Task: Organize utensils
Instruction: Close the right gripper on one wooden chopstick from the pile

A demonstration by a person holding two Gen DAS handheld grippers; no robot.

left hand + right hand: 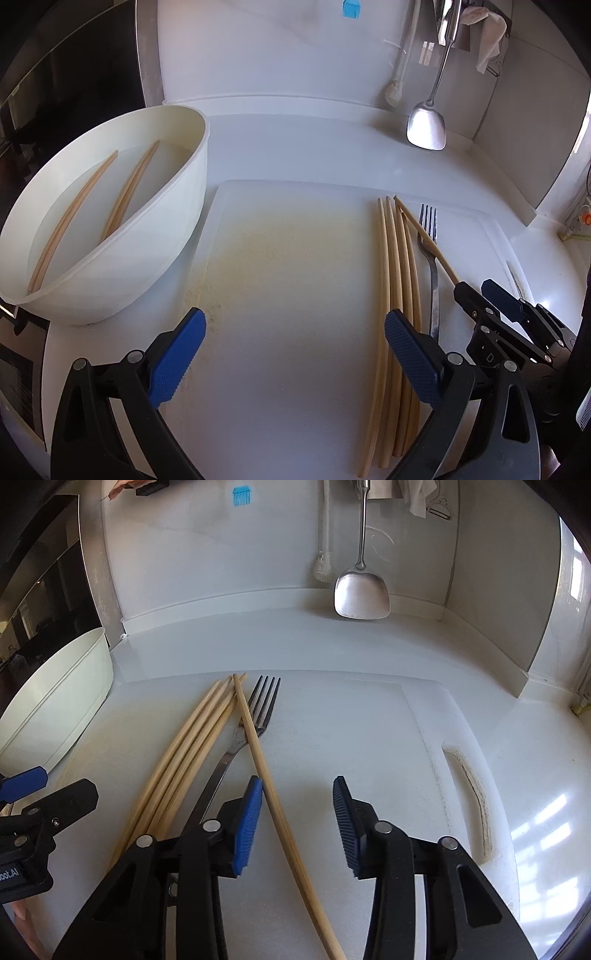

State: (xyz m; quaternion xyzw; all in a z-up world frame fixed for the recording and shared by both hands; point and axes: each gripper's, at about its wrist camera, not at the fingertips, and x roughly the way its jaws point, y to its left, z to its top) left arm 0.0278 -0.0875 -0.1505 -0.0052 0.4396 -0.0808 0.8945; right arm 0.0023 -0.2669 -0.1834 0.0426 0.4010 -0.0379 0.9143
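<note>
We are working on one stray chopstick [258,746] crossing the fork [255,716] on the cutting board [369,720]: right gripper [297,823] straddling it, unclenched (left gripper [295,354] released, empty); next, squeezing shut.

1. A home kitchen is shown: a white cutting board [369,720] is laid just ahead of the gripper.
2. Farther ahead, a metal spatula [362,594] is hung against the white wall.
3. A dish brush [323,568] is hung beside it.

I see white cutting board [369,738] on white counter [258,642]. Blue brush [241,496], white cloth [487,37] hang on wall.
</note>
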